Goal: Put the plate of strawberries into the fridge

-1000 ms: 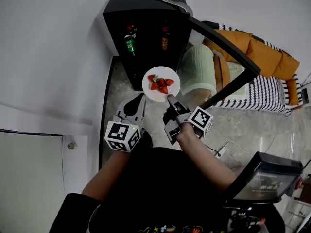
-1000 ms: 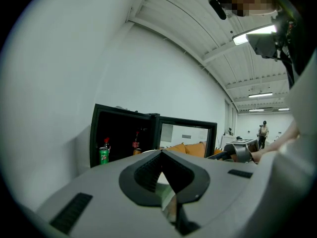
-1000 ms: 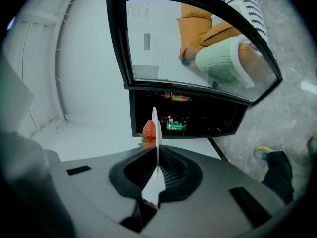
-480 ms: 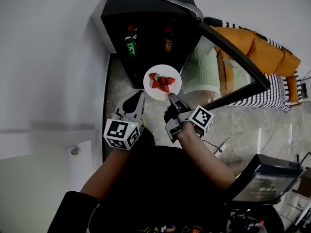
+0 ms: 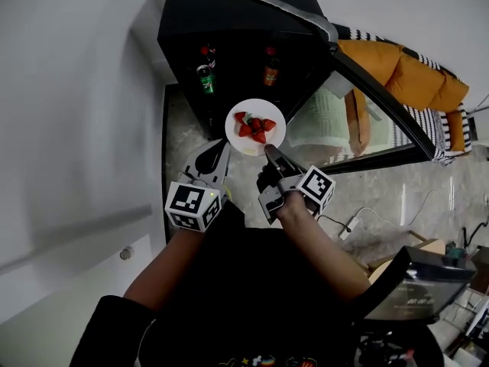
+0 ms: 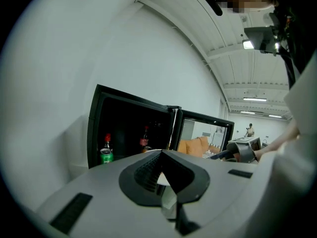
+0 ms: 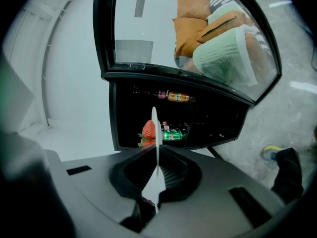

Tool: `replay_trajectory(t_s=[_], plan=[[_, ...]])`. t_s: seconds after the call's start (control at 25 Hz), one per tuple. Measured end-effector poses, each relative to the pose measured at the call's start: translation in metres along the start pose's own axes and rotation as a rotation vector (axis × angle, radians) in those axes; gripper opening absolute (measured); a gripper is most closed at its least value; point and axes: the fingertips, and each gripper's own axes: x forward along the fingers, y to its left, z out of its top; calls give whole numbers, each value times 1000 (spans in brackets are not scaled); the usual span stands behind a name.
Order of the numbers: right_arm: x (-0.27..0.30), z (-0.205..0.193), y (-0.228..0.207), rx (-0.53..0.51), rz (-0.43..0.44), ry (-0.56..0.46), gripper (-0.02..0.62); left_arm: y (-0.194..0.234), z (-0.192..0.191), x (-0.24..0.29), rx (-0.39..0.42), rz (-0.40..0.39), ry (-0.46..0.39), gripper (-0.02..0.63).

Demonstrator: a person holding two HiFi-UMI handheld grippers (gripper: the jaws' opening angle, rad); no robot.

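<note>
Head view: your left tool (image 5: 221, 148) is pressed together, its tip just beside the plate's (image 5: 246, 147) lower-left rim. The plate, carrying strawberries (image 5: 254, 126), is held in front of the open fridge (image 5: 229, 21). Your right tool (image 5: 268, 154) pinches its near rim.

Plate (image 5: 248, 148) of strawberries (image 5: 254, 126) before the fridge (image 5: 229, 21), can (image 5: 206, 81) and bottles (image 5: 270, 73) inside, sofa (image 5: 397, 75) to the right.

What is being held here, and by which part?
The right gripper pinches the plate by its near rim, edge-on between its fingers. The left gripper looks shut, with nothing plainly in it.
</note>
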Motion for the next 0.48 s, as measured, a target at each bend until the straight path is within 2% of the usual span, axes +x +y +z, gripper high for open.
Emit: replay_trajectory(t_s=[0.16, 0.48], plan=[[3, 0, 4, 19, -13, -19, 19, 6, 5, -1, -12, -10, 9, 3], [39, -2, 4, 29, -41, -48, 20, 46, 11, 15, -29, -33, 22, 3]])
